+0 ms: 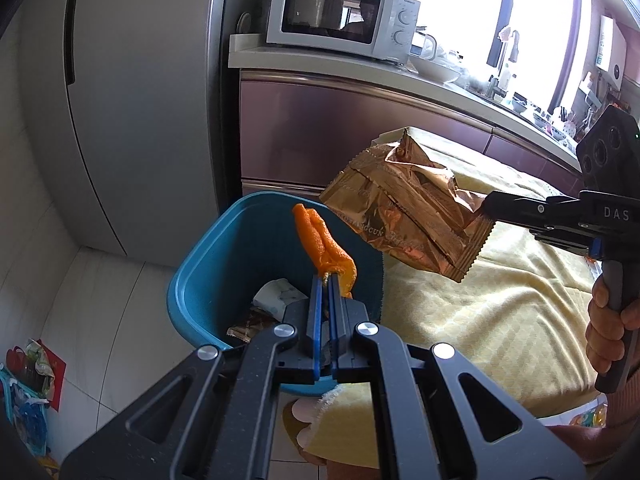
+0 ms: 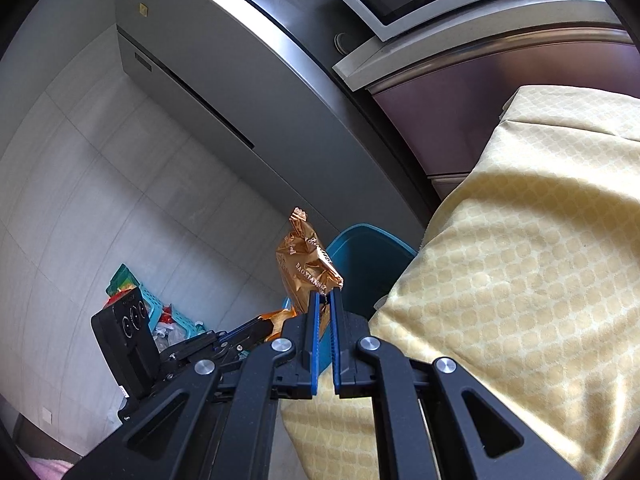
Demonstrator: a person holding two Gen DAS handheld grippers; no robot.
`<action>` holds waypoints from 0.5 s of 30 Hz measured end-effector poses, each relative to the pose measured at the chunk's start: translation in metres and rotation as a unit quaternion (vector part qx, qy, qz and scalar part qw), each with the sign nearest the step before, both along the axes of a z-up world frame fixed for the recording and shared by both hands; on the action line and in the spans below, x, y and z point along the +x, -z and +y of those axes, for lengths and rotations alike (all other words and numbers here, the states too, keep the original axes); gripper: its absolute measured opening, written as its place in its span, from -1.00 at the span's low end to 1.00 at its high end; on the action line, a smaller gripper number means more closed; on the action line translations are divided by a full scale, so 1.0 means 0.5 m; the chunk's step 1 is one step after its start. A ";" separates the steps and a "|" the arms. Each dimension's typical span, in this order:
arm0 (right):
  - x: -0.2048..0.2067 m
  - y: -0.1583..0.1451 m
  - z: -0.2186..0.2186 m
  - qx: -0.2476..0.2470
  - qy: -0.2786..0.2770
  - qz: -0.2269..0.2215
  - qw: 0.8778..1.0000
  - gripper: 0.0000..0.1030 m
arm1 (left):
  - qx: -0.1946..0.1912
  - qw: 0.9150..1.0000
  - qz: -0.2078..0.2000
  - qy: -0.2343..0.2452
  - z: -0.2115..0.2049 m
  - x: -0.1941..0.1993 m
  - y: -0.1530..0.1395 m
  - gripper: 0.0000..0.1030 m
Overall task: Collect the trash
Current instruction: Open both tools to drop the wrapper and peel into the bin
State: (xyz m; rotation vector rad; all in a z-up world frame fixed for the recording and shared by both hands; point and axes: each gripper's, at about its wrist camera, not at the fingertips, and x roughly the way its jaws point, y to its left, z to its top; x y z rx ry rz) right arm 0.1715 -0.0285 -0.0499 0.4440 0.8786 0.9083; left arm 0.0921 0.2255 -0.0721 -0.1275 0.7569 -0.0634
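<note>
Hovering over round teal plastic bin point(image 1: 208, 280): left gripper point(image 1: 327, 280) pinched curled orange peel point(image 1: 326, 240); right gripper point(image 2: 325, 294) pinched crinkled copper foil wrapper point(image 2: 308, 264). Best released squarely above bin's mouth, wrapper brought further in first.

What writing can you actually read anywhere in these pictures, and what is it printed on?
"DAS": on the right tool.
"DAOXIANGCUN", only partly legible: on the copper wrapper.
Microwave brand: too blurred to read.
Fridge stickers: too small to read.

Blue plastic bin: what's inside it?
In the blue plastic bin: a crumpled white paper wrapper and a brown patterned wrapper. The left gripper hides the rest of the floor.
</note>
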 end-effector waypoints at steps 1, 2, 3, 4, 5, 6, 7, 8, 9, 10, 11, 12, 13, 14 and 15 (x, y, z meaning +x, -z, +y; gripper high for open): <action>0.001 0.000 0.003 -0.001 0.000 0.000 1.000 -0.92 | 0.000 1.000 0.001 -0.001 0.000 0.002 0.002 -0.94; 0.001 0.000 0.006 -0.002 -0.001 0.000 1.000 -0.92 | 0.000 1.000 0.002 -0.002 0.001 0.003 0.003 -0.94; 0.002 0.000 0.009 -0.002 -0.001 0.000 1.000 -0.92 | -0.001 1.000 0.003 -0.002 0.003 0.005 0.005 -0.94; 0.003 0.001 0.012 -0.004 -0.001 0.000 1.000 -0.92 | -0.001 1.000 0.004 -0.003 0.004 0.005 0.007 -0.94; 0.003 0.002 0.014 -0.005 -0.001 0.001 1.000 -0.92 | -0.002 1.000 0.005 -0.004 0.006 0.007 0.009 -0.94; 0.004 0.003 0.016 -0.006 -0.001 0.001 1.000 -0.91 | -0.002 1.000 0.007 -0.004 0.006 0.009 0.011 -0.94; 0.006 0.005 0.018 -0.006 0.000 0.003 1.000 -0.91 | -0.003 1.000 0.008 -0.005 0.006 0.011 0.013 -0.94; 0.007 0.006 0.021 -0.007 0.001 0.004 1.000 -0.91 | -0.002 1.000 0.010 -0.005 0.007 0.013 0.016 -0.94; 0.009 0.009 0.023 -0.008 0.001 0.006 1.000 -0.90 | -0.002 1.000 0.011 -0.006 0.006 0.015 0.017 -0.93; 0.011 0.011 0.027 -0.009 0.001 0.007 1.000 -0.90 | -0.002 1.000 0.013 -0.007 0.006 0.018 0.020 -0.93; 0.013 0.012 0.030 -0.011 0.001 0.008 1.000 -0.90 | -0.002 1.000 0.014 -0.008 0.006 0.019 0.022 -0.93; 0.015 0.014 0.033 -0.013 0.002 0.008 1.000 -0.90 | -0.003 1.000 0.015 -0.009 0.007 0.022 0.024 -0.93; 0.017 0.017 0.038 -0.015 0.002 0.010 1.000 -0.90 | -0.003 1.000 0.017 -0.010 0.008 0.024 0.027 -0.93; 0.018 0.019 0.041 -0.016 0.001 0.011 1.000 -0.90 | -0.003 1.000 0.019 -0.011 0.008 0.027 0.030 -0.93; 0.020 0.021 0.046 -0.019 0.001 0.011 1.000 -0.90 | -0.003 1.000 0.021 -0.013 0.008 0.030 0.033 -0.93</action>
